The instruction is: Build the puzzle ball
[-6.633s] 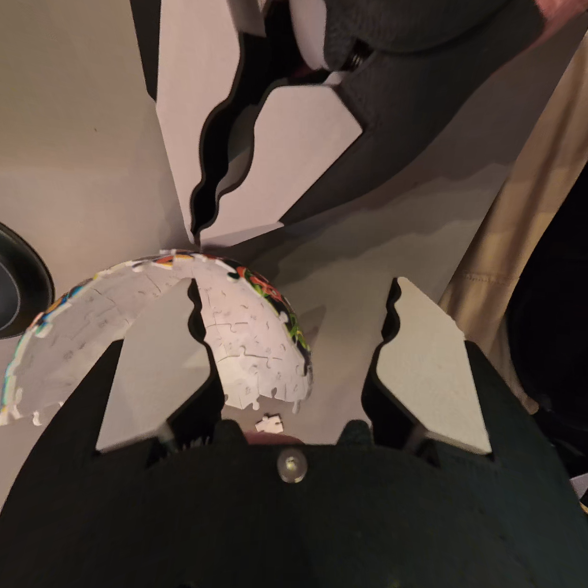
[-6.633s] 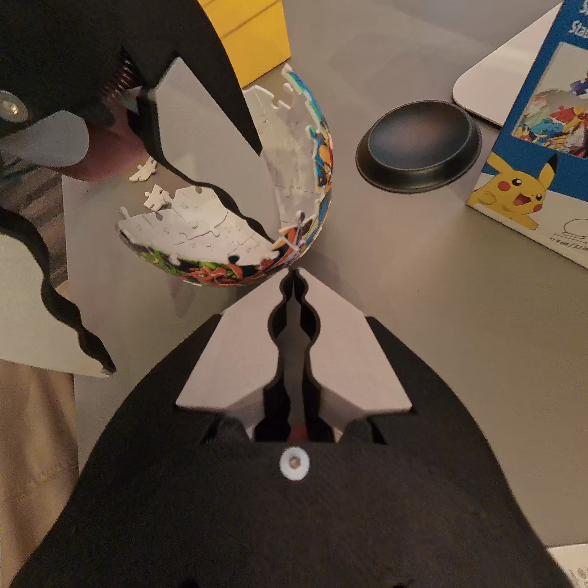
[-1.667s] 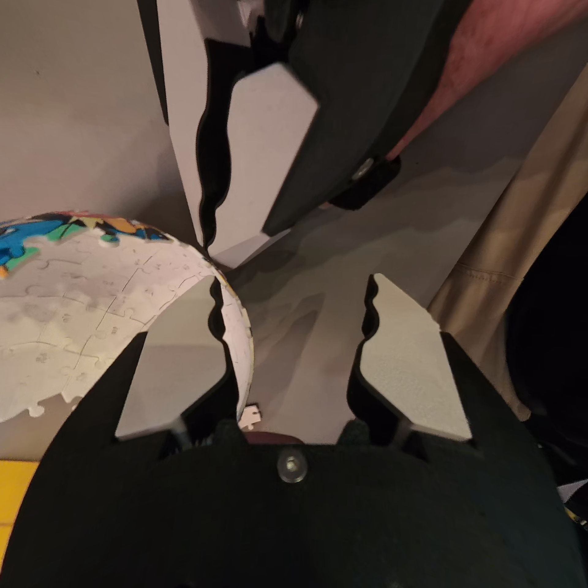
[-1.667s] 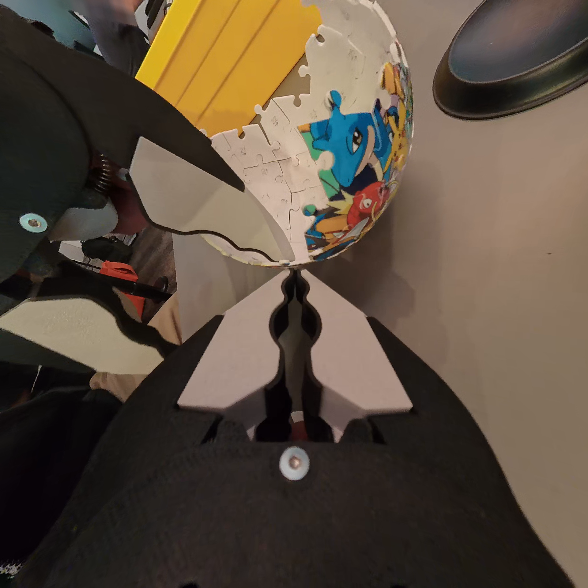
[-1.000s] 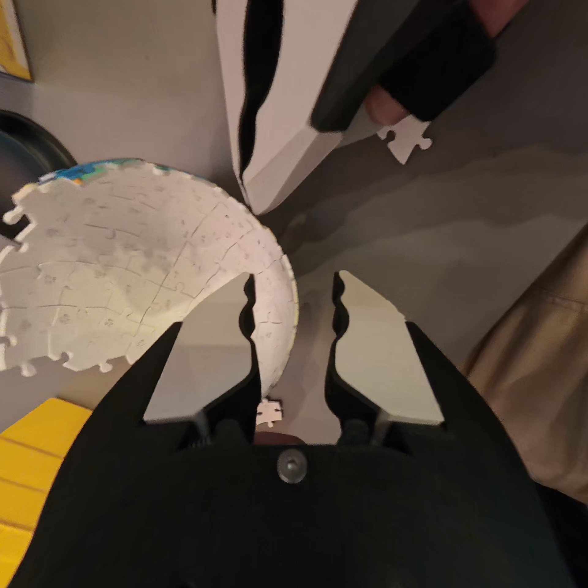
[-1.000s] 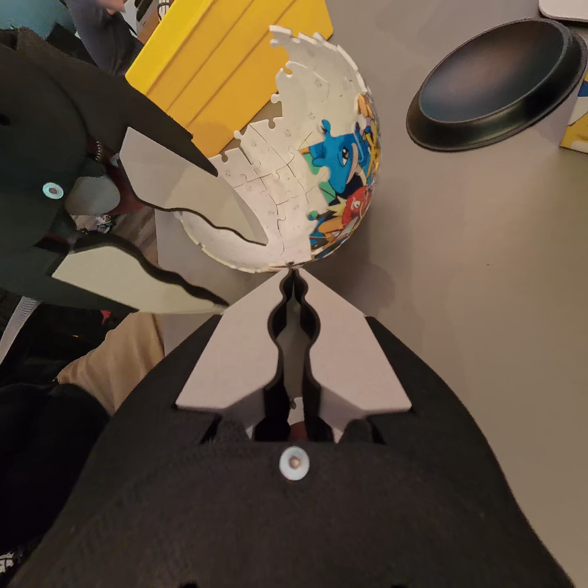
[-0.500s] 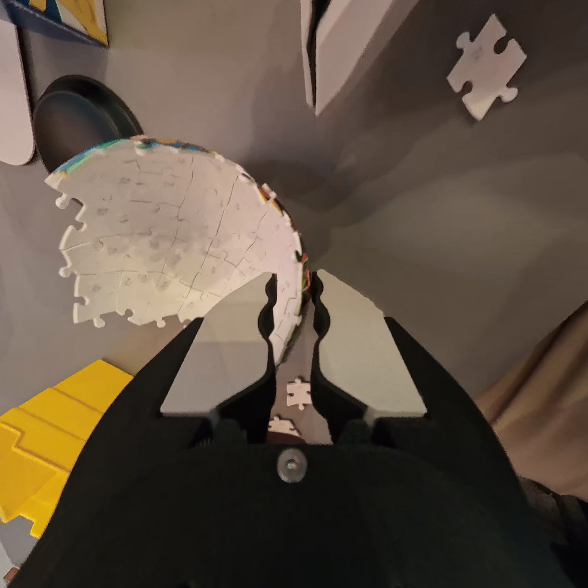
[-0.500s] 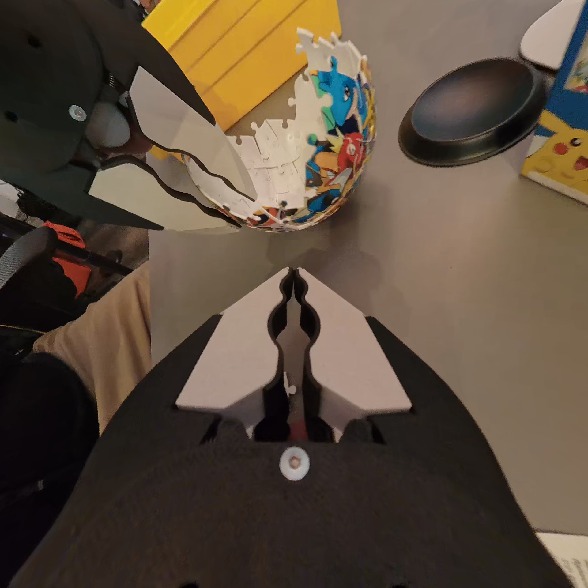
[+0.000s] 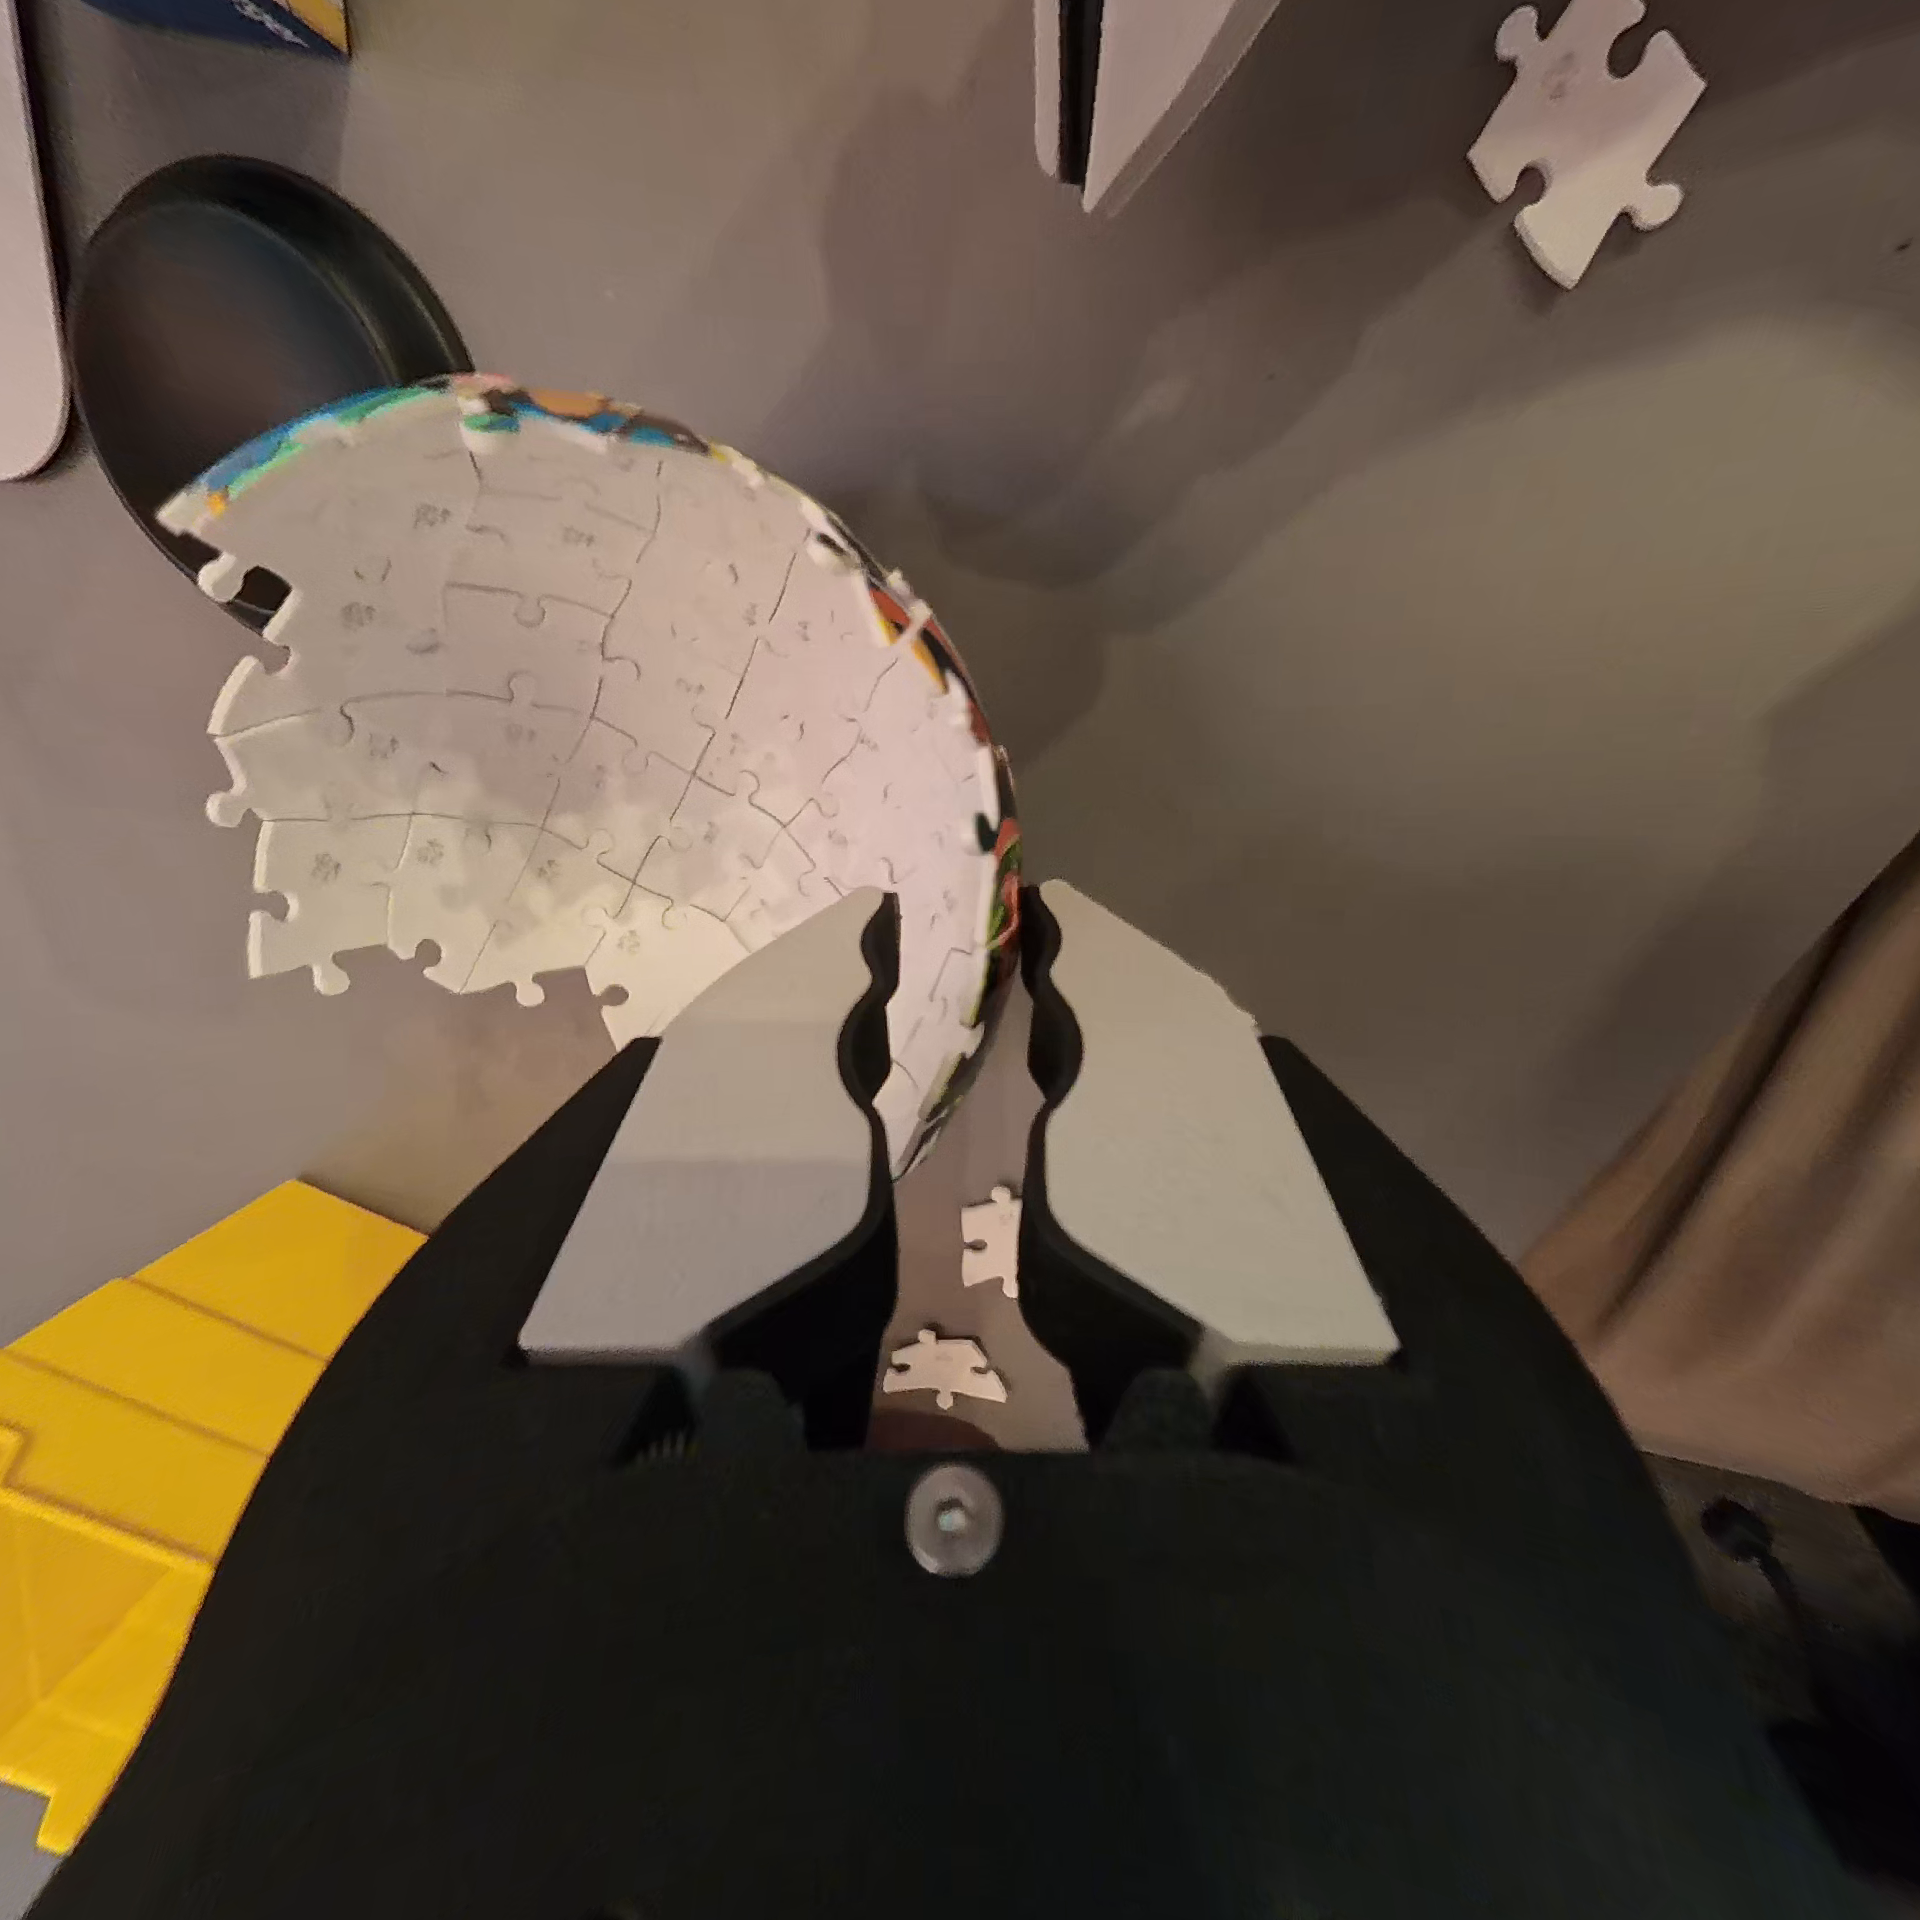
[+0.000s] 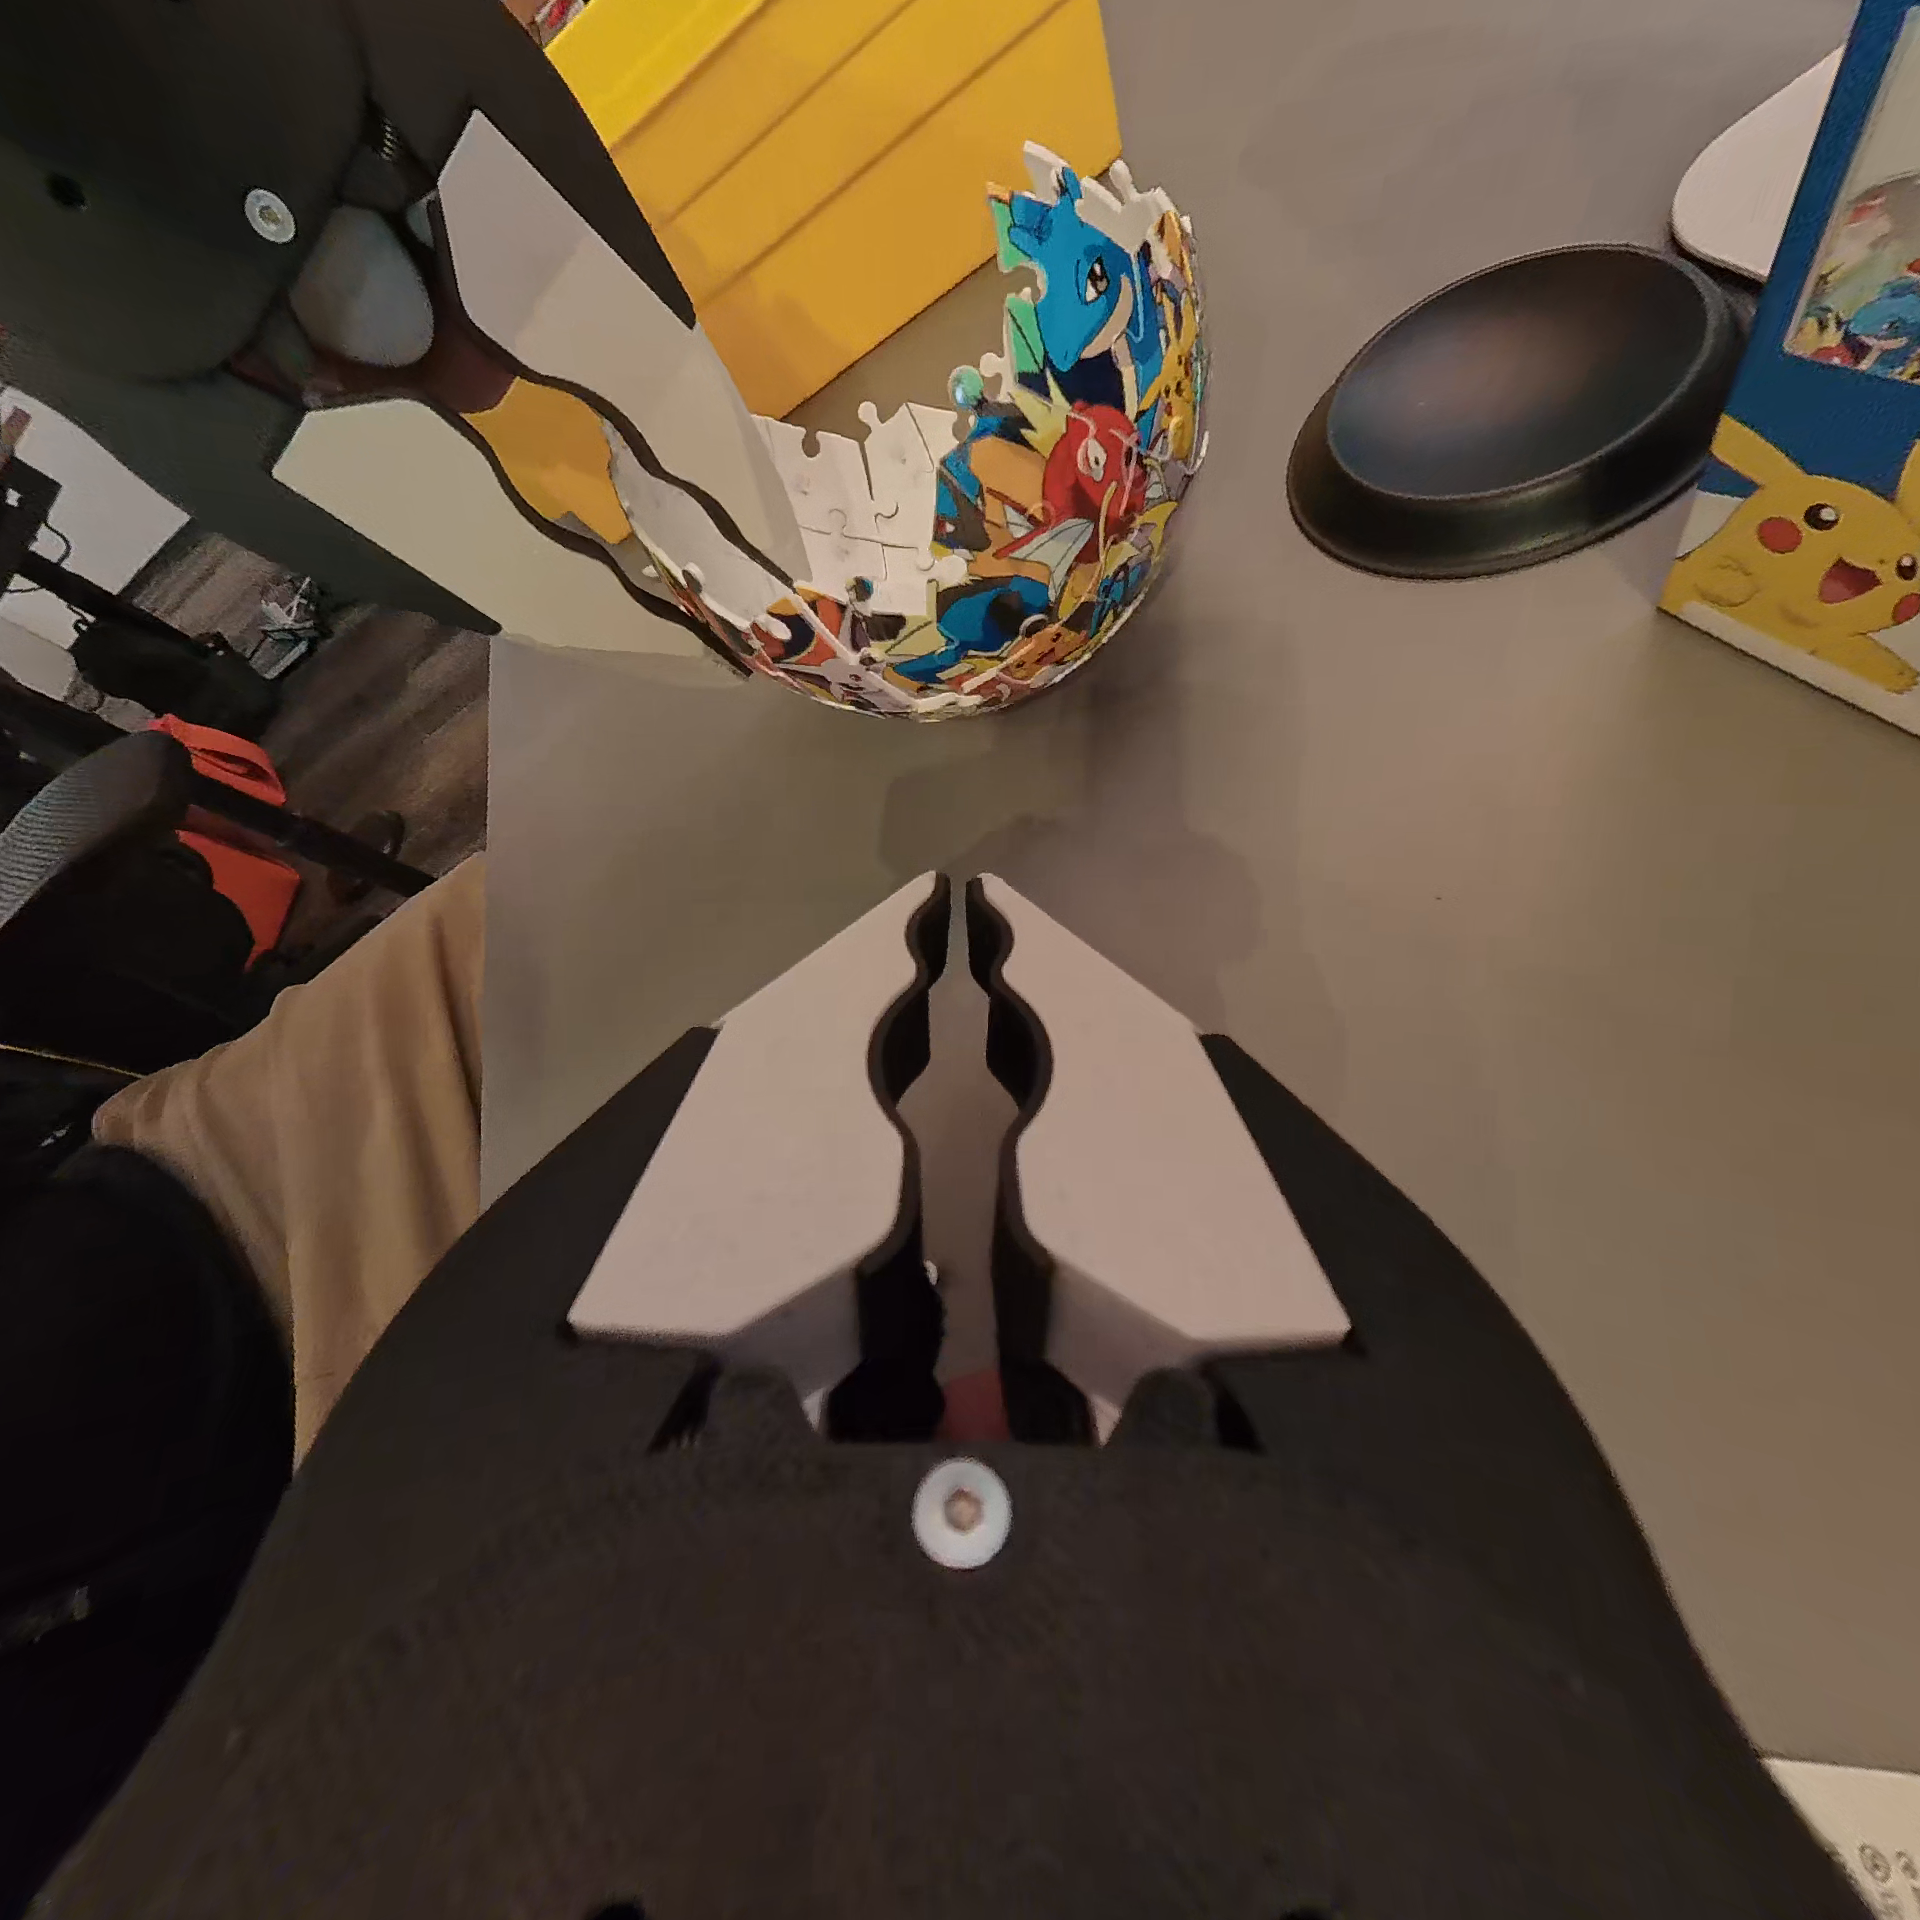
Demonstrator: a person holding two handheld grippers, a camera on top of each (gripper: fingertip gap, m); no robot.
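The part-built puzzle ball point(image 9: 623, 748) is an open shell, white inside and printed with colourful cartoon figures outside point(image 10: 1049, 520). My left gripper point(image 9: 956, 914) is shut on the shell's rim, one finger inside and one outside; the right wrist view shows it too point(image 10: 764, 618). My right gripper point(image 10: 956, 883) is shut and empty, a short way in front of the ball and not touching it. Its tip point(image 9: 1112, 94) shows at the top of the left wrist view. Loose white pieces lie on the grey table: one far right point(image 9: 1579, 135), two under my left gripper point(image 9: 987, 1242).
A black round stand point(image 10: 1517, 416) sits right of the ball and shows behind it in the left wrist view point(image 9: 249, 343). A yellow box point(image 10: 862, 156) is behind the ball and a blue cartoon box point(image 10: 1818, 416) at the right. A person's tan trousers point(image 10: 312, 1122) are at the table's edge. My right fingertips sit around 10 cm from my left ones.
My left gripper has closed onto the shell's rim. My right gripper, earlier pinching the rim, has let go and drawn back. The shell has turned so its printed side faces the right gripper.
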